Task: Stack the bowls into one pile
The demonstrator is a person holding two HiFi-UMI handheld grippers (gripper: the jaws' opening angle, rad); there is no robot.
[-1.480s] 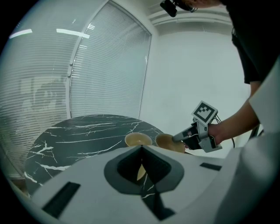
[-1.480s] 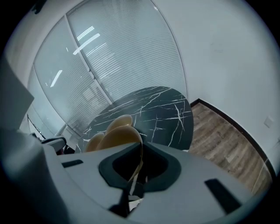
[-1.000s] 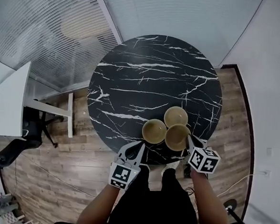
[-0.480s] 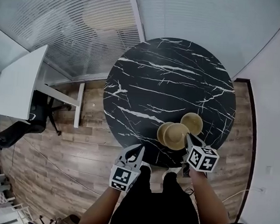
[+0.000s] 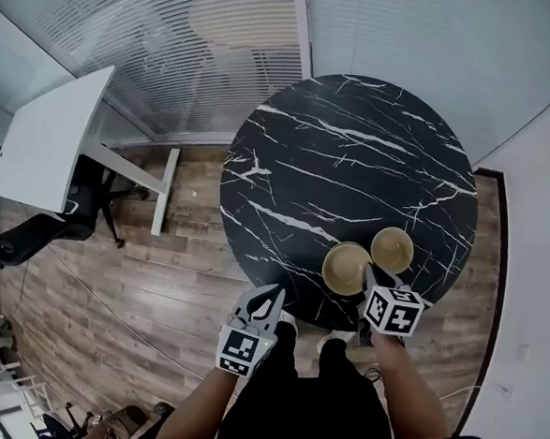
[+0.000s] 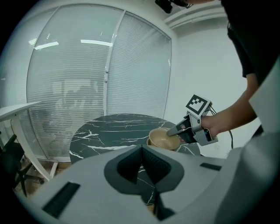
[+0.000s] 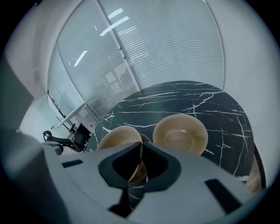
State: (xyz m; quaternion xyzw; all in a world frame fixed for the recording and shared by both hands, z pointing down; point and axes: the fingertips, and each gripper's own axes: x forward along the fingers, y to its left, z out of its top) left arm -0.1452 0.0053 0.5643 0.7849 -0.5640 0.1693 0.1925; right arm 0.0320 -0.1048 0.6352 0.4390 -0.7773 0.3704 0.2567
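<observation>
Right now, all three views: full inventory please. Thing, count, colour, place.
round marble table: 1, black with white veins, centre.
held bowl: 1, tan, at the table's near edge, gripped by its rim.
lower bowl: 1, tan, under the held bowl, only its rim shows.
lone bowl: 1, tan, on the table, right of the other two.
desk: 1, white, left of the table.
office chair: 1, black, at the desk.
plank floor: 1, brown wood, around the table.
blinds wall: 1, pale grey, beyond the table.
left gripper: 1, grey-white, off the table's near edge, shut, empty.
right gripper: 1, grey-white, shut on the held bowl.
</observation>
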